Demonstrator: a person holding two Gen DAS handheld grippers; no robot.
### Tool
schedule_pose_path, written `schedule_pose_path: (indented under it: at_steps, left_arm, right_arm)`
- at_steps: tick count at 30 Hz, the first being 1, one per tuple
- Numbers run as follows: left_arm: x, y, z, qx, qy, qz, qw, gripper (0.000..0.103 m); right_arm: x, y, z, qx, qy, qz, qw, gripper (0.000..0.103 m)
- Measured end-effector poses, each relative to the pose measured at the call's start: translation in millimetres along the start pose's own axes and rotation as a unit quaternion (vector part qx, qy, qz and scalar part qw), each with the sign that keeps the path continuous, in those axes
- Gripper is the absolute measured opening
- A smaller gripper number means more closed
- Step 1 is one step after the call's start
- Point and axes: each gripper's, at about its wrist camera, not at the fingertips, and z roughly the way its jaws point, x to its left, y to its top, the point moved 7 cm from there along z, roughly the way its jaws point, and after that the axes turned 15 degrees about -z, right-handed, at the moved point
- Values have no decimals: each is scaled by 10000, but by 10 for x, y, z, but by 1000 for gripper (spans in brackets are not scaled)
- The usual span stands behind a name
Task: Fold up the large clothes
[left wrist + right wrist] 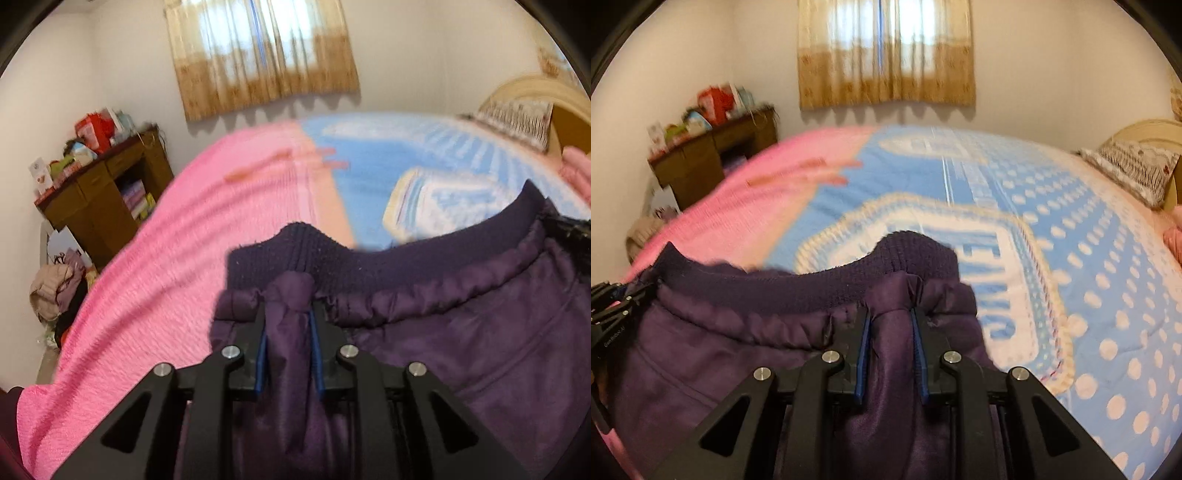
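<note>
A large dark purple padded jacket (461,332) with a ribbed knit hem is held up over the bed by both grippers. My left gripper (288,314) is shut on a bunch of the jacket's fabric just below the ribbed band at its left corner. My right gripper (890,317) is shut on the jacket (720,350) at the band's right corner. The left gripper also shows at the far left of the right wrist view (613,295). The rest of the jacket hangs below, out of sight.
The bed carries a pink blanket (155,277) on the left and a blue dotted quilt (1089,277) on the right. A pillow (1134,170) and headboard are at far right. A cluttered wooden desk (103,192) and a clothes pile (55,291) stand at the left wall.
</note>
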Motion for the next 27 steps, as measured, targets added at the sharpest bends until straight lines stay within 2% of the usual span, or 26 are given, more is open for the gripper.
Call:
schedule_pose_path:
  at_steps: [3, 9, 13, 17, 18, 21, 23, 27]
  left_arm:
    - [-42, -115, 59, -2, 125, 155, 9998, 23]
    - [-73, -184, 60, 58, 297, 302, 9991, 24]
    - [-92, -162, 100, 58, 349, 337, 9988, 25]
    - [-103, -114, 60, 45, 400, 332, 9986, 30]
    - [-102, -91, 40, 34, 410, 294, 9987, 34]
    - [-111, 37, -186, -213, 382, 183, 9989, 40]
    - [-187, 134, -400, -405, 280, 1, 9988, 40]
    - [-582, 238, -720, -628, -238, -54, 9977, 58]
  right_arm:
    - [-19, -165, 211, 179, 59, 70, 9998, 22]
    - [81, -216, 361, 546, -172, -255, 9980, 22]
    - [79, -232, 402, 623, -220, -299, 9974, 22]
    - [78, -239, 406, 621, -230, -291, 9974, 22]
    - [80, -238, 405, 613, -231, -292, 9974, 23]
    - [73, -242, 403, 605, -226, -277, 9975, 23]
    - [68, -247, 402, 608, -245, -290, 9974, 23]
    - [68, -246, 397, 595, -218, -254, 9977, 24]
